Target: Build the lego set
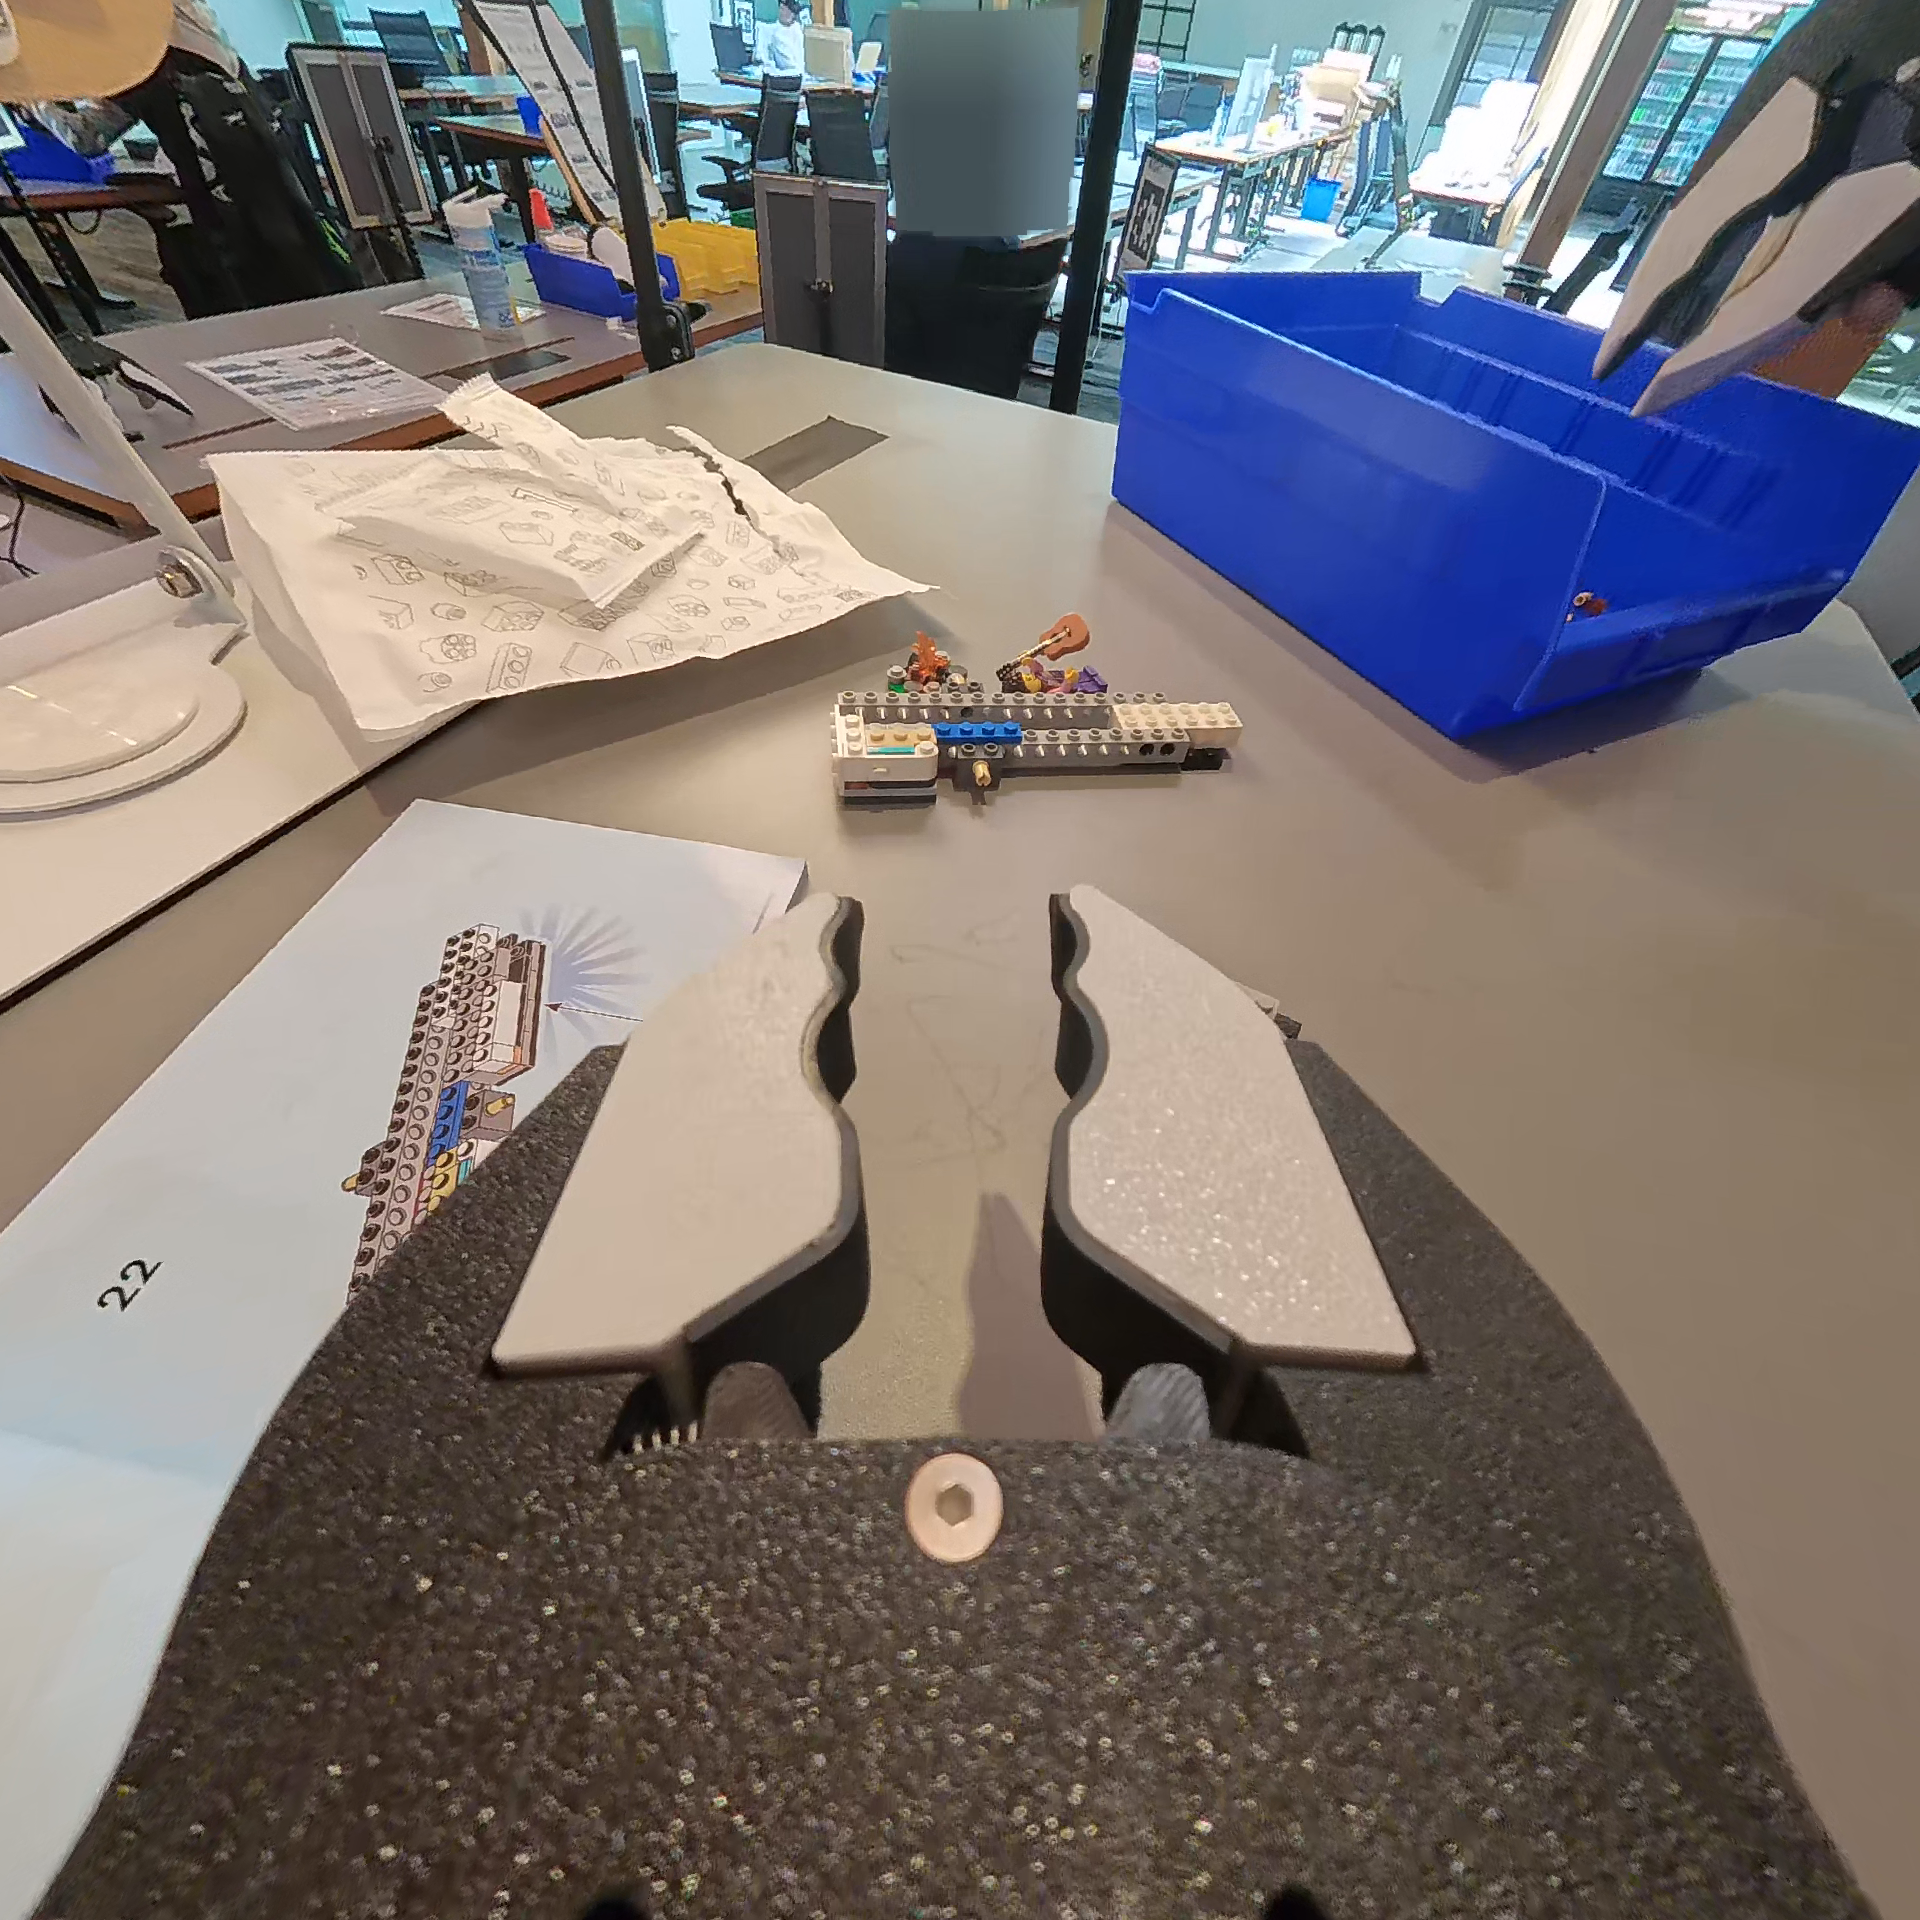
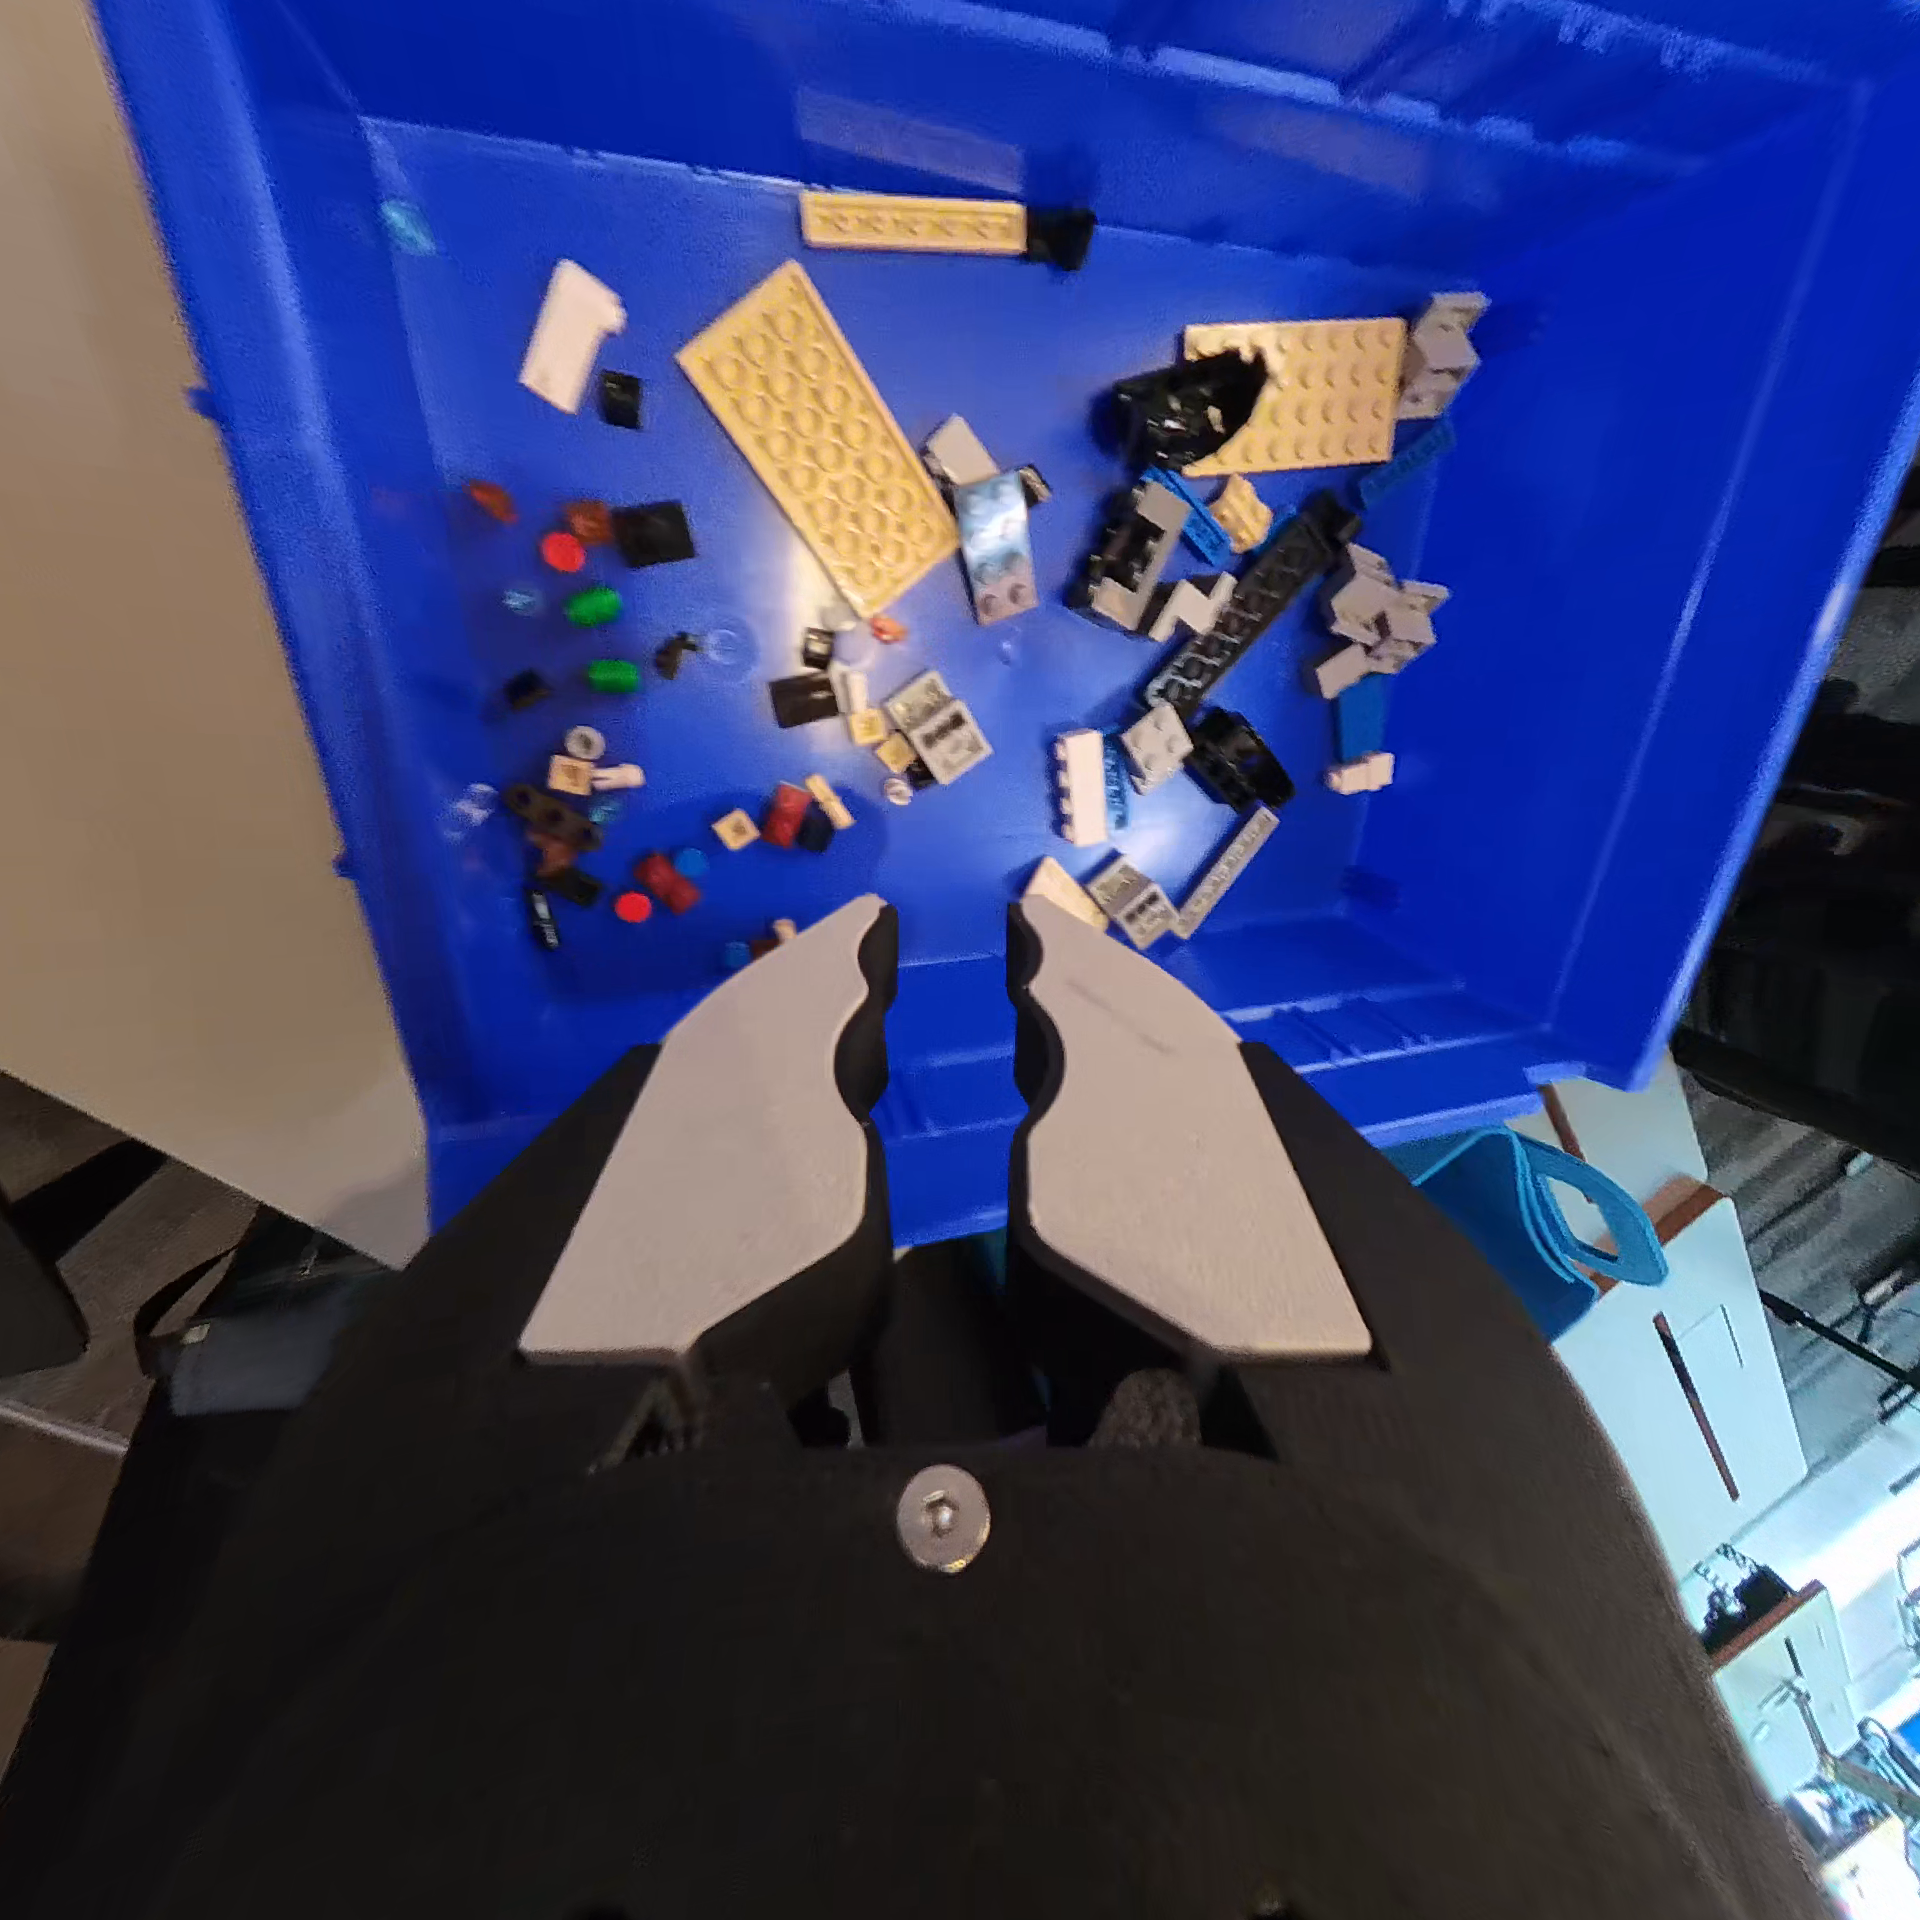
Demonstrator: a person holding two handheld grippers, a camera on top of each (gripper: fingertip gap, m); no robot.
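**Both tongs bare, one over the table, one over the bin**

Grey-faced fingers of the left gripper stand apart at a middling width, with nothing but bare grey table showing between them. Just to the left of its near finger lies an open instruction booklet with a drawing of a brick build. Farther ahead, well apart from the fingertips, sits a long brick model in grey, white and blue, lying flat on the table. Touching its far side is a cluster of small pieces, among them a tiny brown guitar and an orange flame piece. To the far left rests a torn white paper bag printed with brick outlines, and beyond it a white stand base.

On the far right stands a blue bin. The right gripper hangs above it, seen in the left view as a pair of grey tips over the bin's far wall. Its jaws are narrower than the left's, yet a clear gap shows between them and nothing is in it. Below them the bin floor is strewn with loose bricks, somewhat blurred: a large tan plate in the middle, a second tan plate far right, small red, green and black pieces on the left. Nearest the right fingertip lie a tan slope piece and a small grey brick.
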